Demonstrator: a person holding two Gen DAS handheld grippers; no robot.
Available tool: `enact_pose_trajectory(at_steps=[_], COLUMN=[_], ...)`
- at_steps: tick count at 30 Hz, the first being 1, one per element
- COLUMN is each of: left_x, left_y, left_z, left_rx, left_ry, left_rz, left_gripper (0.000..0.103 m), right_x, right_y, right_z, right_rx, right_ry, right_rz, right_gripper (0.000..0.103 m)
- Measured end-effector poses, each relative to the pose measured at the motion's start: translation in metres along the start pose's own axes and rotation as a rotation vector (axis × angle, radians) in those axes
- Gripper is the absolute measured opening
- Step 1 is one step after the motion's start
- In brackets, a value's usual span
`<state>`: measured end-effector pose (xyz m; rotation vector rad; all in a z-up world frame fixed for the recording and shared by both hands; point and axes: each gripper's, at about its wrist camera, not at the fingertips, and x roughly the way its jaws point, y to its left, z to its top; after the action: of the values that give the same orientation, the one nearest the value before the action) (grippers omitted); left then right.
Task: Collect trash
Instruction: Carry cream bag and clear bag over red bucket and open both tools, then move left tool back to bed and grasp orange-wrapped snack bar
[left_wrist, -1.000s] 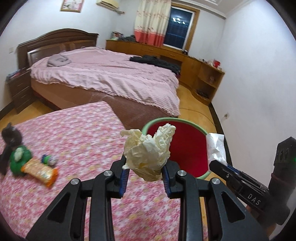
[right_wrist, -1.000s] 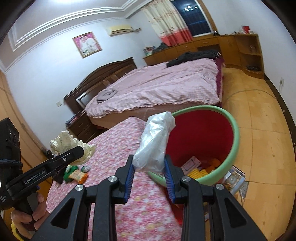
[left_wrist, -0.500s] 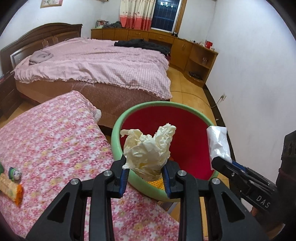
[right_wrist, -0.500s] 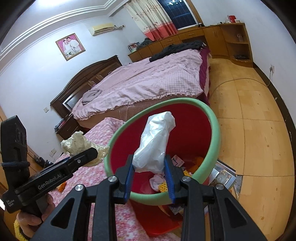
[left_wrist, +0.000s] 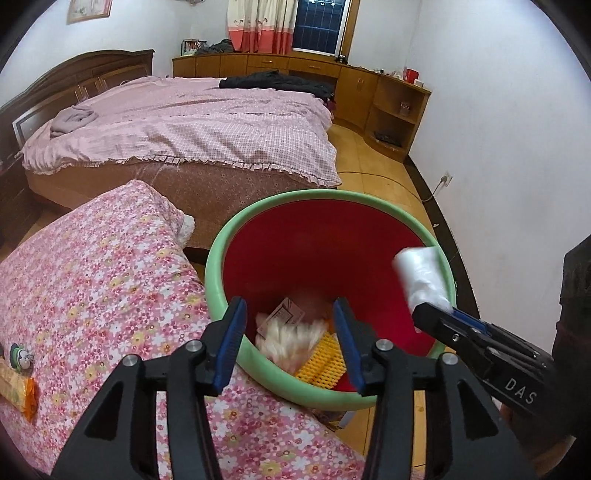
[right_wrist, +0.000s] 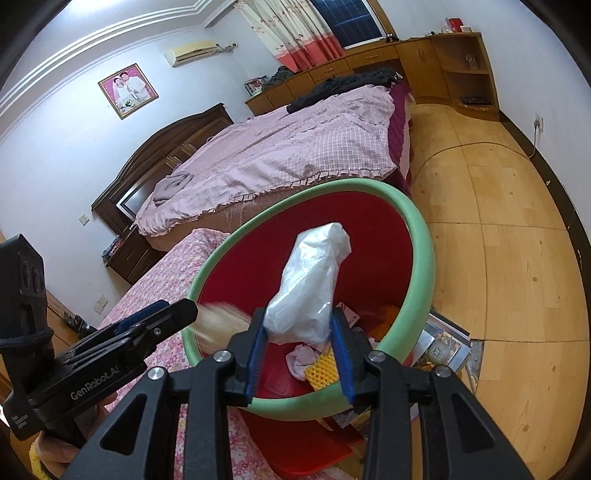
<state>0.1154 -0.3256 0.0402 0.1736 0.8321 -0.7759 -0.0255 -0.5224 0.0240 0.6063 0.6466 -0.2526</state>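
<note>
Left wrist view: floral-covered table (left_wrist: 92, 280) on the left, its right edge touching the green-rimmed red bin (left_wrist: 218, 258), with open wood floor beyond. The left gripper (left_wrist: 291, 339) is now spread wide, and the yellowish paper wad (left_wrist: 288, 338) it pinched earlier is a blur inside the bin. The right gripper (right_wrist: 299, 349) pinches a crinkled whitish plastic bag (right_wrist: 310, 288) above the bin.

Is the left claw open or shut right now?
Open. The left claw has its jaws spread with nothing between them, above the red bin.
</note>
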Motion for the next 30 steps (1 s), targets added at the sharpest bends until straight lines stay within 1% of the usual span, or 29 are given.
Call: enact_pose_trajectory(at_steps=[3, 9, 15, 20, 25, 30], left_x=[-0.001, -0.012, -0.031, -0.047, -0.065, -0.083], left_y=[0.003, 0.013, 0.036, 0.065, 0.101, 0.138], left_z=[-0.001, -0.005, -0.015, -0.024, -0.037, -0.05], left_rx=[-0.013, -0.048, -0.103, -0.168, -0.267, -0.357], left_ry=[0.003, -0.003, -0.018, -0.025, -0.032, -0.038], left_rz=[0.003, 0.02, 0.058, 0.113, 0.164, 0.234], left_gripper=[0.049, 0.049, 0.049, 0.049, 0.049, 0.049], right_x=[-0.002, -0.009, -0.016, -0.021, -0.022, -0.025], right_y=[-0.001, 0.004, 0.015, 0.026, 0.039, 0.049], right_z=[0.0, 0.0, -0.003, -0.007, -0.01, -0.012], right_rx=[0.007, 0.002, -0.016, -0.026, -0.042, -0.048], right_ry=[-0.006, -0.02, -0.027, -0.031, -0.023, -0.031], right_rz=[0.002, 0.009, 0.022, 0.038, 0.056, 0.063], right_gripper=[0.041, 0.042, 0.043, 0.046, 0.047, 0.051])
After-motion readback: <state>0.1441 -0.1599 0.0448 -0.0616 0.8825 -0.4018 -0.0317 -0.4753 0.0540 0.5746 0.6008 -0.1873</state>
